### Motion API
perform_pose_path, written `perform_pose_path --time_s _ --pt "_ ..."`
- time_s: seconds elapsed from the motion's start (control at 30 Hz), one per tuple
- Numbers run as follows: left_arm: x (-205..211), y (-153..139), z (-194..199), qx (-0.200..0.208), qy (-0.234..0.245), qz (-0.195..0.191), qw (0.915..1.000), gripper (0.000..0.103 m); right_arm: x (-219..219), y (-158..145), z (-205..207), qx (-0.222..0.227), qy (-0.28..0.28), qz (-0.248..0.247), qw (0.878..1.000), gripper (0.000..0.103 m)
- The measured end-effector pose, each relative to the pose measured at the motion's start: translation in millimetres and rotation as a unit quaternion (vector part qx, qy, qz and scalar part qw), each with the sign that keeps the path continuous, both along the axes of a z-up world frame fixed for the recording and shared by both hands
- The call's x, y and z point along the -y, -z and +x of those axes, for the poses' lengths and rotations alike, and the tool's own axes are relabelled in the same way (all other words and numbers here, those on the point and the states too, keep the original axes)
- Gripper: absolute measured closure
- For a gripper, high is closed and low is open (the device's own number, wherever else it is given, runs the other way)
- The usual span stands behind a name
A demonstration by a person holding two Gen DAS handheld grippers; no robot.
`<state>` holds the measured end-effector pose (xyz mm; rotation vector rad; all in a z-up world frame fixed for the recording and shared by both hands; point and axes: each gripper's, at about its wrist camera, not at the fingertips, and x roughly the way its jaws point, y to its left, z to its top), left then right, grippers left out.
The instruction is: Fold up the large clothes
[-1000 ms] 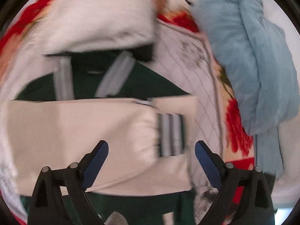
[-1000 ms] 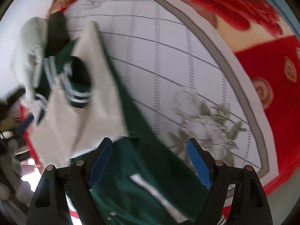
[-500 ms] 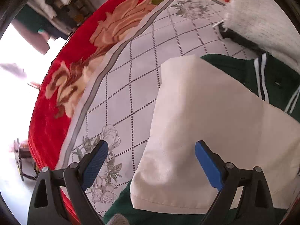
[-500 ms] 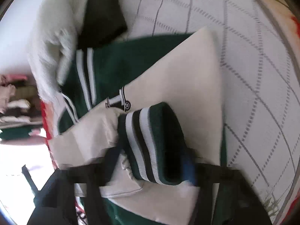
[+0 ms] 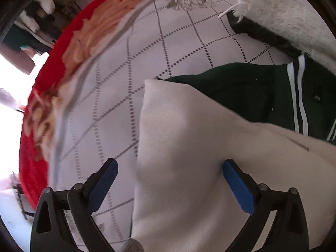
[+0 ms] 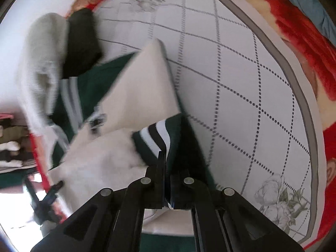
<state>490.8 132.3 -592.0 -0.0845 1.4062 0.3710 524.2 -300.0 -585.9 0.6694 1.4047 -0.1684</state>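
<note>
A dark green varsity jacket (image 5: pixel 247 92) with cream sleeves and striped trim lies on a quilted bedspread. In the left wrist view a cream sleeve (image 5: pixel 189 168) lies folded across the body, and my left gripper (image 5: pixel 168 180) is open, its blue pads either side of that sleeve's edge. In the right wrist view my right gripper (image 6: pixel 167 163) is shut on the striped green cuff (image 6: pixel 157 138) of the other cream sleeve (image 6: pixel 100 163), lying over the jacket (image 6: pixel 94 79).
The bedspread (image 5: pixel 117 88) is white with a dotted diamond grid, grey border and red floral edge (image 6: pixel 302 42). A fluffy white garment (image 5: pixel 289 16) over a black one (image 5: pixel 264 33) lies beside the jacket's collar. A blue cloth (image 6: pixel 323 14) sits at the far edge.
My right gripper has closed on the striped cuff, having been open a second ago. My left gripper has swung over to the folded cream sleeve and come closer to it.
</note>
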Motion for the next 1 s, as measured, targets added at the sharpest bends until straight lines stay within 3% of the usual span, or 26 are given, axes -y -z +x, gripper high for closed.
perform_pose_path --time_s 0.13,0.23,0.3,0.33,0.37,0.5,0.53,0.57,0.67,0.8,0.87,1.0 --pt "-16 6 0 0.006 -0.03 -0.055 0.998 0.0 -3 33 17 -0.036 -0.015 -0.003 0.999 0.101" --pt "-15 -12 -7 0.007 -0.032 -0.042 0.9986 0.0 -1 27 21 -0.044 -0.031 0.014 0.998 0.092" --pt "-9 -38 -23 0.021 -0.025 -0.031 0.999 0.0 3 20 16 -0.053 -0.041 0.039 0.997 0.07" --pt "-6 -49 -32 0.028 -0.024 -0.034 0.9988 0.0 5 16 10 -0.057 -0.044 0.052 0.996 0.054" --pt "-2 -62 -44 0.037 -0.022 -0.038 0.9983 0.0 7 10 1 -0.059 -0.049 0.061 0.995 0.05" --pt "17 -103 -112 0.041 -0.005 -0.045 0.9981 0.0 0 -23 -52 -0.072 -0.086 0.071 0.991 0.05" --pt "18 -106 -124 0.035 0.0 -0.046 0.9983 0.0 -11 -33 -96 -0.095 -0.1 0.092 0.986 0.05" --pt "20 -110 -143 0.025 0.007 -0.044 0.9987 0.0 -11 -33 -96 -0.095 -0.1 0.092 0.986 0.05" --pt "27 -113 -195 -0.001 0.019 -0.052 0.9985 0.0 -39 -42 -164 -0.132 -0.12 0.111 0.978 0.05" --pt "36 -102 -260 -0.039 0.041 -0.037 0.9977 0.0 -81 -52 -249 -0.17 -0.13 0.139 0.967 0.049" --pt "42 -90 -286 -0.048 0.05 -0.026 0.9973 0.0 -117 -44 -286 -0.179 -0.132 0.146 0.964 0.048" --pt "59 -45 -327 -0.067 0.089 0.011 0.9937 0.0 -160 -18 -300 -0.159 -0.131 0.138 0.969 0.048"
